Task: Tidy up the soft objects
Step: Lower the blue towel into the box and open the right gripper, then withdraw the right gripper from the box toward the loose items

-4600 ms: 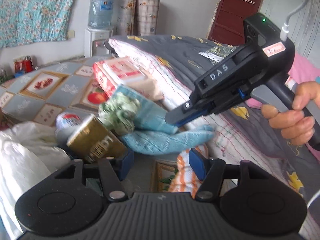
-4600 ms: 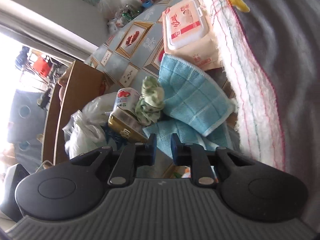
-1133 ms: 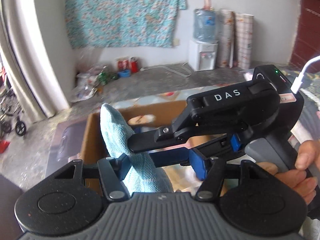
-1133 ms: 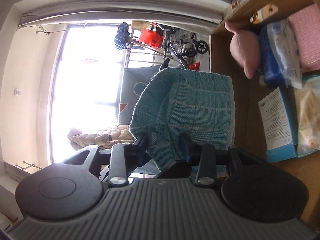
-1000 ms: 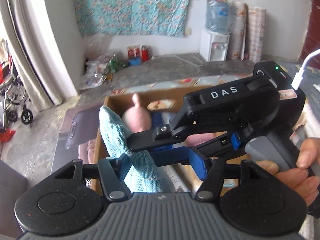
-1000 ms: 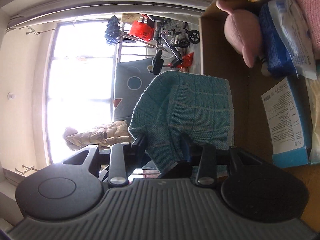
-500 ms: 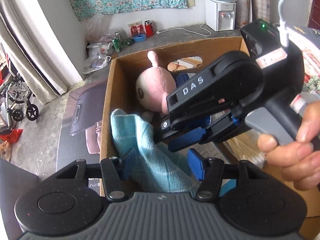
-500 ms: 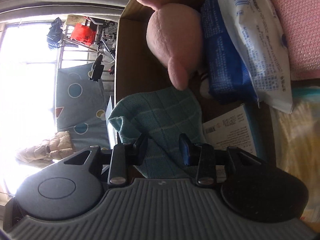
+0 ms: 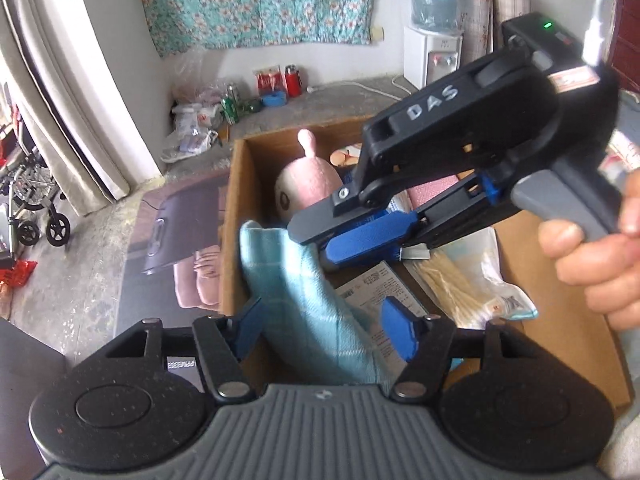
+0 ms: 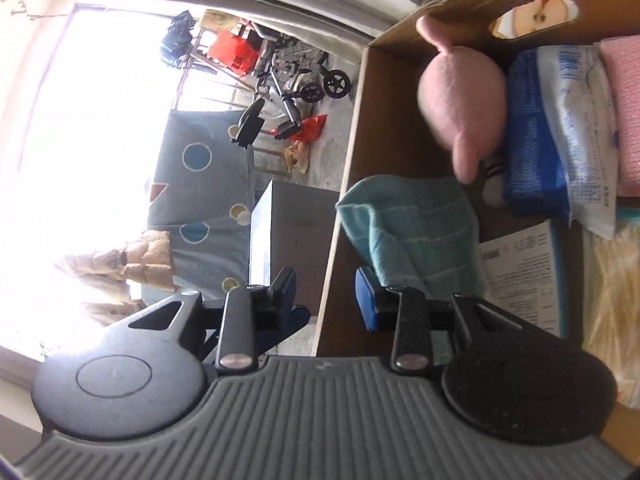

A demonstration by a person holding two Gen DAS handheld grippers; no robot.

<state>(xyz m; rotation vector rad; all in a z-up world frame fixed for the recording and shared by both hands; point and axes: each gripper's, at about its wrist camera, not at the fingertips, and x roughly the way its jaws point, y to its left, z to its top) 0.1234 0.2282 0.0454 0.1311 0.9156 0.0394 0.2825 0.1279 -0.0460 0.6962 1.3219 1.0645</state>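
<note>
Hovering over the cardboard box (image 9: 230, 216), I see both claws wide apart, left claw (image 9: 326, 330) and right claw (image 10: 326, 294); teal cloth (image 10: 412, 228) rests inside along the box's left wall.

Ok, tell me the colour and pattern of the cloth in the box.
Teal cloth with a pale grid of lines; clearest in the right wrist view.

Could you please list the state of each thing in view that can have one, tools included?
Left tool: open, teal cloth lying loose between its fingers.
Right tool: open, holding nothing.
Teal cloth: released, draped inside the box against its side wall.
Cardboard box: open-topped, partly filled.
Pink plush toy: lying in the box.
Blue wipes pack: in the box, beside the plush.
</note>
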